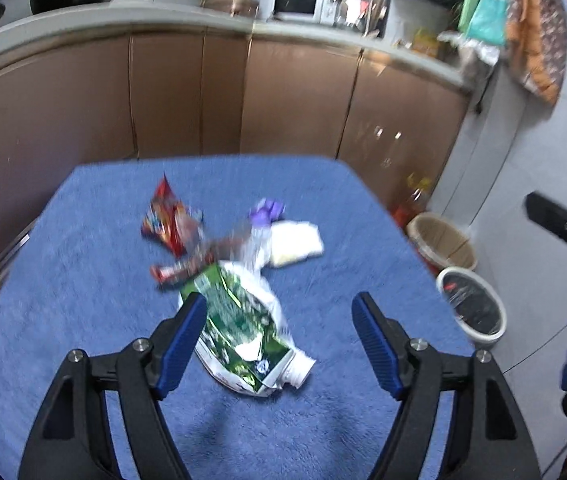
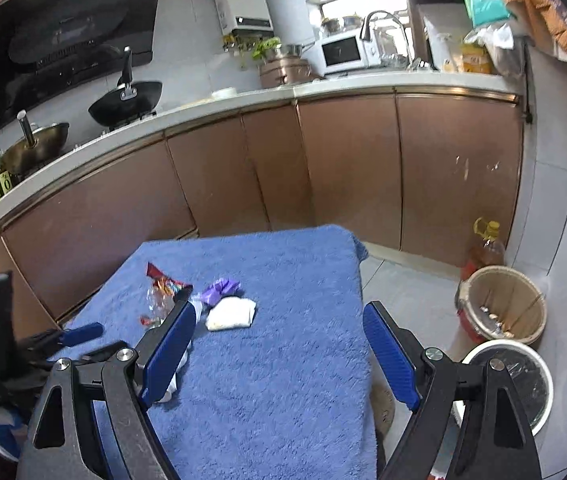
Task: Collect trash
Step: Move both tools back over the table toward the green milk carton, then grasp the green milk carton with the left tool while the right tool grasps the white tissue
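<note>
Both sets of fingers are standing wide apart, holding nothing. My left gripper (image 1: 279,312) is hovering over the crumpled green carton (image 1: 243,332) on the blue table (image 1: 83,320), wrappers (image 1: 171,224) lying beyond. Next I'm lowering, closing on it, then heading for the bins (image 2: 507,380) on the floor to my right.

I am standing in a home kitchen: a long white countertop (image 2: 243,100) is running above glossy brown cabinet doors (image 2: 347,160), a black wok (image 2: 125,104) is sitting on the stove under a dark slanted range hood (image 2: 67,40), and a white microwave (image 2: 343,53) is resting beside a curved chrome tap (image 2: 383,20).
</note>
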Available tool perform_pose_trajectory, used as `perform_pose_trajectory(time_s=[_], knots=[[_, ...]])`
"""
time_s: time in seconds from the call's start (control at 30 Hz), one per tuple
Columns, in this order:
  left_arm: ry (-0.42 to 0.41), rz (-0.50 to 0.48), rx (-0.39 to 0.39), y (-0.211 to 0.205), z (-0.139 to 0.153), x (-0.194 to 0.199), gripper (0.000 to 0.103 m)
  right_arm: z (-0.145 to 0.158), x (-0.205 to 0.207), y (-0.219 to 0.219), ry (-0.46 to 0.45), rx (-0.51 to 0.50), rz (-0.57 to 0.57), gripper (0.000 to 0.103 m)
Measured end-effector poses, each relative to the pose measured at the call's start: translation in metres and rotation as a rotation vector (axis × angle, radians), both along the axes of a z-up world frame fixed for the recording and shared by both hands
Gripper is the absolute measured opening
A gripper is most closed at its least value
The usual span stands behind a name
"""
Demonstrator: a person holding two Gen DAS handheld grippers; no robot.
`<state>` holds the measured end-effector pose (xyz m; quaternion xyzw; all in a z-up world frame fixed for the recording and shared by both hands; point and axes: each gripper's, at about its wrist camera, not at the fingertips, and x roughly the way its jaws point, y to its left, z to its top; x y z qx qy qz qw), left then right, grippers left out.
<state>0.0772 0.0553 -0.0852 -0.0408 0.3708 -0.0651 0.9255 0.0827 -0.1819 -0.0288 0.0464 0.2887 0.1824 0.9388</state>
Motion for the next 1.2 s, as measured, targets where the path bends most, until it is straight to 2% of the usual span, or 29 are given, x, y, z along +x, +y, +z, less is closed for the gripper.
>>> perform_pose_trajectory(time_s=[0.3, 0.43, 0.53, 0.7, 0.87, 0.93, 1.03, 1.1, 1.2], knots=[[0.142, 0.067, 0.091, -0.013, -0.049, 0.034, 0.074, -0.048, 0.039, 0.017, 0.114, -0.003, 0.081, 0.084], [0.149, 0.104, 0.131, -0.011, -0.058, 0.039, 0.074, -0.068, 0.062, 0.032, 0.158, -0.012, 0.127, 0.084], [0.153, 0.127, 0.09, 0.002, -0.059, 0.037, 0.074, -0.081, 0.08, 0.048, 0.191, -0.017, 0.172, 0.084], [0.148, 0.113, 0.031, 0.02, -0.062, 0.023, 0.073, -0.102, 0.109, 0.077, 0.238, -0.033, 0.242, 0.084], [0.151, 0.108, -0.114, 0.048, -0.061, 0.012, 0.069, -0.116, 0.13, 0.102, 0.27, -0.048, 0.281, 0.084], [0.149, 0.114, -0.181, 0.064, -0.061, 0.007, 0.066, -0.121, 0.137, 0.108, 0.278, -0.06, 0.287, 0.084], [0.136, 0.116, -0.234, 0.079, -0.057, -0.001, 0.058, -0.128, 0.146, 0.118, 0.291, -0.087, 0.293, 0.084], [0.127, 0.105, -0.272, 0.085, -0.054, -0.007, 0.053, -0.131, 0.149, 0.123, 0.294, -0.101, 0.292, 0.076], [0.116, 0.093, -0.285, 0.087, -0.051, -0.01, 0.048, -0.135, 0.152, 0.129, 0.3, -0.127, 0.292, 0.061]])
